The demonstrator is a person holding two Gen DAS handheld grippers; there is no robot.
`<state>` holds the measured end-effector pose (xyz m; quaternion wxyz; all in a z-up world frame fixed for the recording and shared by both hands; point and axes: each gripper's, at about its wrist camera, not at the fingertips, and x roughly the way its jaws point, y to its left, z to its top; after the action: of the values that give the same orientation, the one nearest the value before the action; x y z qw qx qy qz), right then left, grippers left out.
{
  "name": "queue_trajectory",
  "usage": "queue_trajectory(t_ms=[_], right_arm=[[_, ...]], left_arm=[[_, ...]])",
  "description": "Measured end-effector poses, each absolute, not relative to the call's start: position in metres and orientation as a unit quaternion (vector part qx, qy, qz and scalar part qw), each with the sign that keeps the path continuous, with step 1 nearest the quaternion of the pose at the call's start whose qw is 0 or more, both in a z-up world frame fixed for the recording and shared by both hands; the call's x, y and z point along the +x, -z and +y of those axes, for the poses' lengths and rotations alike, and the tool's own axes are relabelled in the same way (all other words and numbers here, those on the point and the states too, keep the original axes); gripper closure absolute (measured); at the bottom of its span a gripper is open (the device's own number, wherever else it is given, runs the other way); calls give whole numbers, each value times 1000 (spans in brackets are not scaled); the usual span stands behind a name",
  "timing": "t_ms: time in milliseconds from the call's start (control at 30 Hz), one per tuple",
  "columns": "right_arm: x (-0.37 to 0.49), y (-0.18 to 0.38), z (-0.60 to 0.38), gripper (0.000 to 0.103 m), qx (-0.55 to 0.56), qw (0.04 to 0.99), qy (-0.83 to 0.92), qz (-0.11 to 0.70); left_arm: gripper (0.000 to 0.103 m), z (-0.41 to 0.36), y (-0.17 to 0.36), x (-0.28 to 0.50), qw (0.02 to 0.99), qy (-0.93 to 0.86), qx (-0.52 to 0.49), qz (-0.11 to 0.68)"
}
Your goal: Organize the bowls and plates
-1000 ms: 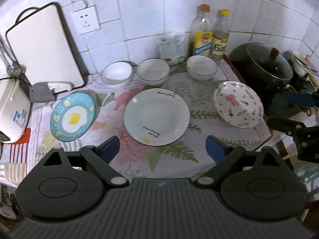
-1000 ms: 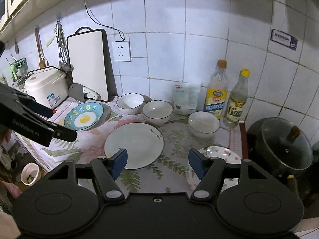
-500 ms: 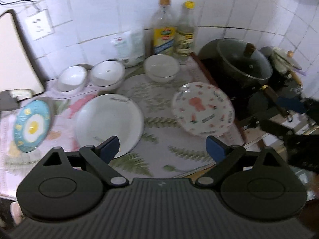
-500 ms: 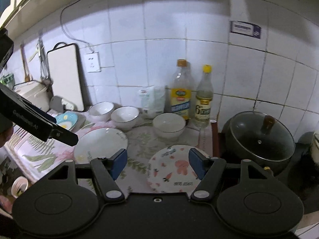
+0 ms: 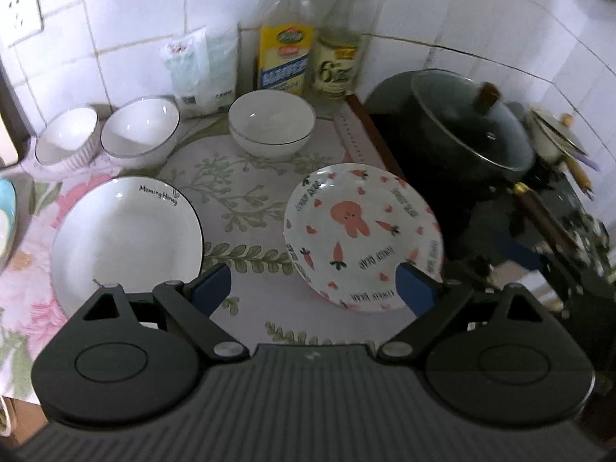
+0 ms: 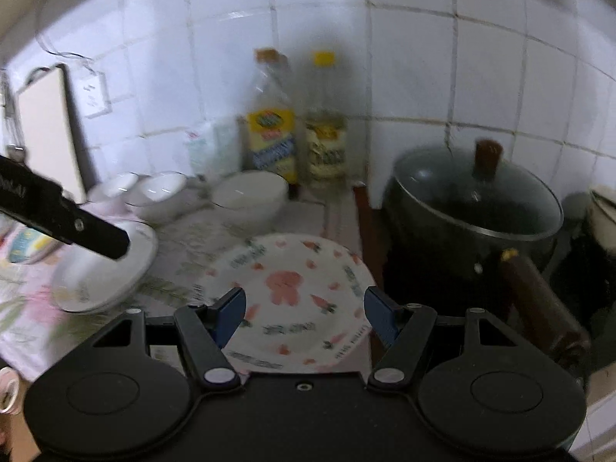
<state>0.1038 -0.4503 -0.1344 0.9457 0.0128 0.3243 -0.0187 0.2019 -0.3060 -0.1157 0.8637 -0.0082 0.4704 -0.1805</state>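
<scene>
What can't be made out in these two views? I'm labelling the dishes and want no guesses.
- Blue plate: left wrist view, cut off by the left edge; right wrist view, blurred.
- Pot contents: dark glass lid hides them in both views.
- Bunny plate lettering: right wrist view, motion blur.
- White plate near rim: left wrist view, behind the left gripper.

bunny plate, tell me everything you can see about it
The bunny plate is round, white and glossy, likely ceramic, with a pink rabbit in the middle, scattered carrots and hearts, and dark lettering around the rim. It is empty and lies flat on the floral cloth, near the cloth's edge beside the dark pot. Both open grippers hover over it; neither visibly touches it.
</scene>
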Motion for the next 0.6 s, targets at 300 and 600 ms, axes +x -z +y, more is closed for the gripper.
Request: queue_trajectory(t_ms=[300,600], right_arm=[[134,185,-474,30,65,936,39,345],[151,209,-484,34,94,923,41,371]], left_arm=[[20,-335,163,233,882,174,-12,437],[38,-352,205,266,869,158,23,468]])
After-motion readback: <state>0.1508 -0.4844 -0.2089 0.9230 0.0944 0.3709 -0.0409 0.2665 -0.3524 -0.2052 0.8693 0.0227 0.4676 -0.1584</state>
